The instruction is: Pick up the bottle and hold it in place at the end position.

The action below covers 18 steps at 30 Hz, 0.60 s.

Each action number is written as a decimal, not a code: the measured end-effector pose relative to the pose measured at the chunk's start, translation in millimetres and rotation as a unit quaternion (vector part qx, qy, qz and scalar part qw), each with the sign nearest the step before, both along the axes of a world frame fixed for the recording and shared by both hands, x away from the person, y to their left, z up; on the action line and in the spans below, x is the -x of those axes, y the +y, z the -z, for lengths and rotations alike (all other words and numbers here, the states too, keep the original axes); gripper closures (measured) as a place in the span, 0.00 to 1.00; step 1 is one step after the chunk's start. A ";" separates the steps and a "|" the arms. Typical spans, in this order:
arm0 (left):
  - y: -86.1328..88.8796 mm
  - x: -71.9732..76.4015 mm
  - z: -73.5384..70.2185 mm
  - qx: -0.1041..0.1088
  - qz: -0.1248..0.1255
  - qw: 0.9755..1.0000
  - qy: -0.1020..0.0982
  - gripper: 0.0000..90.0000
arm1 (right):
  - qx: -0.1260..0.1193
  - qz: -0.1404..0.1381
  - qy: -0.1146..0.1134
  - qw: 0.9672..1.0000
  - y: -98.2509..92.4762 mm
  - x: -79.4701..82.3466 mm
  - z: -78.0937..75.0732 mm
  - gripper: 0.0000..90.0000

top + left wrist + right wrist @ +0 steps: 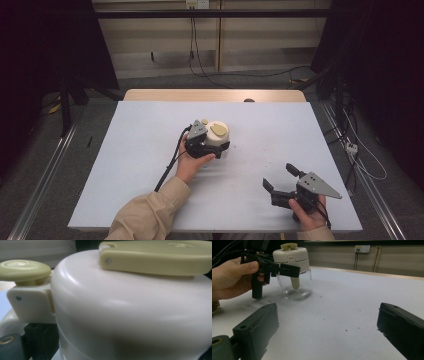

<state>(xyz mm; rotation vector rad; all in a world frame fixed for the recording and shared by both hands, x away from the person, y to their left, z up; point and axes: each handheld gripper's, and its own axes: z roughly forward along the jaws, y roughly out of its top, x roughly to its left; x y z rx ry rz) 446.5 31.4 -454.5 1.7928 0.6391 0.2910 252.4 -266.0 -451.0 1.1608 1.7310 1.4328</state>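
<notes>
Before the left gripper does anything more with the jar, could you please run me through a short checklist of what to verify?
1. Left gripper around the jar's cream lid: ok, its jaws sit on either side of the lid.
2. Firm grip on the lid: cannot tell, the contact is hidden.
3. Jar upright on the table: ok, the glass base rests flat.
4. Right gripper clear of the jar: ok, it is open and apart, near the table's front edge.
5. Lid latched to the glass: cannot tell.

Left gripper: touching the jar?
Cannot tell. In the right gripper view the left gripper's jaws sit at the jar under its lid, but contact is unclear.
</notes>
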 end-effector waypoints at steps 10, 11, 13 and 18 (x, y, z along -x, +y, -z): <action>1.4 3.7 -5.3 -0.018 -0.007 1.000 0.012 0.06 | 0.002 -0.004 0.002 1.000 1.6 -0.9 0.4 0.03; 1.6 4.1 -5.9 -0.018 -0.007 1.000 0.013 0.05 | 0.004 -0.005 0.002 1.000 1.4 -1.1 0.5 0.03; 2.6 4.4 -6.9 -0.022 -0.004 1.000 0.013 0.05 | 0.004 -0.005 0.003 1.000 1.5 -1.3 0.6 0.03; 2.7 5.4 -7.2 -0.028 0.001 1.000 0.015 0.05 | 0.004 -0.006 0.004 1.000 2.1 -1.4 0.6 0.03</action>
